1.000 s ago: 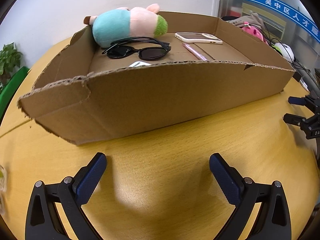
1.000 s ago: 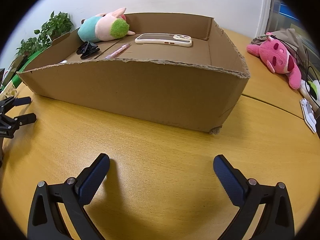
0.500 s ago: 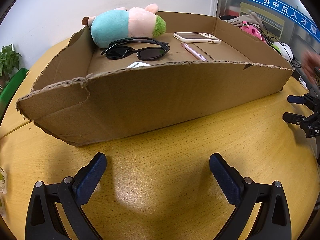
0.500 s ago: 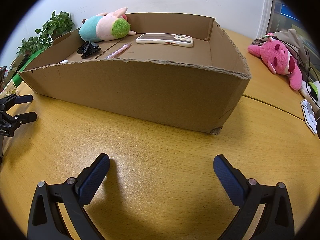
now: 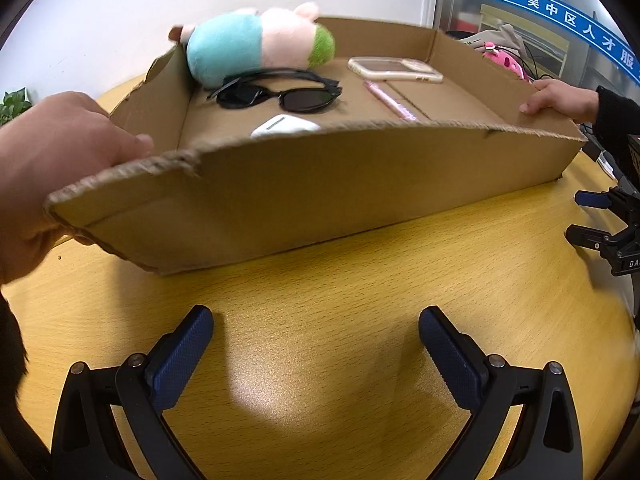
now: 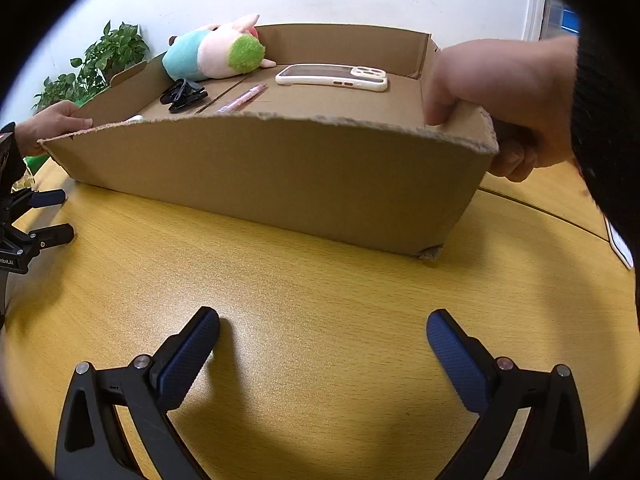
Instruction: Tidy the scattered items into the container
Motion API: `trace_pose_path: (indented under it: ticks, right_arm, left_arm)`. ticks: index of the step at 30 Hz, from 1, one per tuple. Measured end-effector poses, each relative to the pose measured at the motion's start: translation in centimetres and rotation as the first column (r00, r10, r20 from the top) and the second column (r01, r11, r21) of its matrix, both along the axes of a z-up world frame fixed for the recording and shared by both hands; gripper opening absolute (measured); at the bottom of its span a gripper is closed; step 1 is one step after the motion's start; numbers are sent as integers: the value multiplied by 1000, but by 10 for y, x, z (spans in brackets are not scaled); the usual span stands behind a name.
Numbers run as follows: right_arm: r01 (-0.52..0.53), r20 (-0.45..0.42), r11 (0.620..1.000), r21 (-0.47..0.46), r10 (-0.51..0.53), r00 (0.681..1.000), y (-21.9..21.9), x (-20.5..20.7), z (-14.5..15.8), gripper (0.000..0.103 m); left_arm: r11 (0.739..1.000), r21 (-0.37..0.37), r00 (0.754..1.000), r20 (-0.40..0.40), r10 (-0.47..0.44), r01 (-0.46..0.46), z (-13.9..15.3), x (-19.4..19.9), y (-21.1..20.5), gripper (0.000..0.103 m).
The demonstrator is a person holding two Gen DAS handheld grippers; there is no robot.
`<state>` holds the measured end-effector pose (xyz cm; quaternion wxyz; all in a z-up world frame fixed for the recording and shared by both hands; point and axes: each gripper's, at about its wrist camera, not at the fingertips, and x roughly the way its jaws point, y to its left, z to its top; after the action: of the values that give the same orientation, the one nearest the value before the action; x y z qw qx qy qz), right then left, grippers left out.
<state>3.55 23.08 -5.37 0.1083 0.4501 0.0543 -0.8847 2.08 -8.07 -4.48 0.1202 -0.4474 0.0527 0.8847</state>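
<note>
both hand-held grippers, left [image 5: 316, 340] and right [image 6: 322, 344], sit spread and empty at bottom of frame on the yellow surface [image 5: 360, 280]. bare hands [image 6: 500, 96] grip the cardboard box [image 5: 320, 184] corners mid-frame; plush [image 5: 256, 44], sunglasses [image 5: 280, 94], phone [image 5: 394, 69], pen [image 5: 388, 100] inside. sorting looks done, next likely shifting the box.

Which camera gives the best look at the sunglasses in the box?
The left wrist view. There the sunglasses lie open toward the camera, with both dark lenses and the frame visible. In the right wrist view the sunglasses are seen end-on, a small dark bundle beside the plush toy.
</note>
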Motion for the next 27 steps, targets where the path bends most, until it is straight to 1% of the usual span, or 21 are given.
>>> trace_pose_path:
  ticks: [19,21,27]
  right_arm:
    - [2,0,1000,0,-2,1000,-1,1,0,103]
    - [2,1,1000,0,-2,1000,-2,1,0,103]
    - [3,0,1000,0,-3,1000,-1,1,-1,103]
  left_arm:
    - [1000,1,1000,0,5,-5,1,1,1,103]
    - [1000,3,1000,2,-19,19,1,6,2,103]
    - [1000,2,1000,1,-15,15,2,9,3,103]
